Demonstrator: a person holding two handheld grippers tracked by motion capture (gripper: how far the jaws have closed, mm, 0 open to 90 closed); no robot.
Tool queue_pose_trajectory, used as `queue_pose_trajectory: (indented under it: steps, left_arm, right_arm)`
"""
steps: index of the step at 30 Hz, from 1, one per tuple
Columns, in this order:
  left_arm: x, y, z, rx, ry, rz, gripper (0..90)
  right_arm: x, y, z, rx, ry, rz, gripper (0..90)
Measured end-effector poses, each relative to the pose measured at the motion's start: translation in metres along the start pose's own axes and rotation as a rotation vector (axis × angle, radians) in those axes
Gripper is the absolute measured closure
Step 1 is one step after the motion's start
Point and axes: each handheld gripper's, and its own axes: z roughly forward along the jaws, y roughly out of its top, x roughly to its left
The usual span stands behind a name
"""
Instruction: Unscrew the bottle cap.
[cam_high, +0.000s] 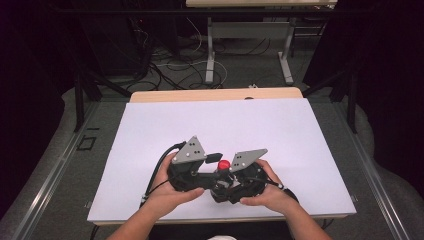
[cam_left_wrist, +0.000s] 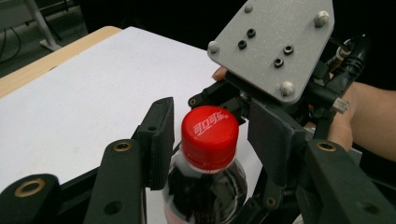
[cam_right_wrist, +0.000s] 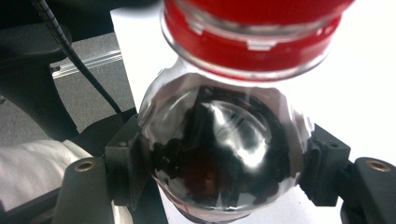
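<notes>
Gripping: right gripper (cam_right_wrist: 219, 172), black fingers (cam_right_wrist: 123, 163) pinching the bottle (cam_right_wrist: 219, 154) at its rounded shoulder
Bottle: clear glossy plastic, dark liquid inside, ribbed red cap (cam_left_wrist: 210, 135), above the white tabletop (cam_high: 200, 125)
Left gripper (cam_left_wrist: 210, 144): fingers spread beside the cap

High view: fixed above, facing forward and down over the whole tabletop (cam_high: 150, 130). Left gripper view: riding close, looking along its jaws at a red cap (cam_left_wrist: 209, 135). Right gripper view: nearer yet, pressed up to the same cap and bottle (cam_right_wrist: 219, 154).
</notes>
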Motion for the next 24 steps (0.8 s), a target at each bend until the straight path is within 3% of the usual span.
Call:
queue_pose_trajectory:
  steps: [6,11,15,20,24]
  left_arm:
    - [0.014,-0.004,0.002,-0.013,-0.106,-0.015,54.3]
    - [0.015,-0.006,0.01,-0.013,-0.122,-0.014,57.1]
    - [0.011,-0.005,0.015,-0.018,-0.086,-0.019,61.2]
    - [0.003,-0.006,0.018,-0.02,0.009,-0.037,61.9]
    - [0.003,-0.005,0.019,-0.018,0.021,-0.063,61.6]
  right_arm:
    - [0.002,0.001,0.0,-0.001,0.019,-0.012,29.9]
    - [0.004,0.001,0.002,0.025,0.021,-0.015,29.9]
    - [0.004,0.0,0.005,0.029,0.032,-0.003,29.9]
    - [0.002,-0.001,0.007,0.032,-0.02,0.005,30.0]
    - [0.002,-0.001,0.007,0.029,-0.033,0.013,30.0]
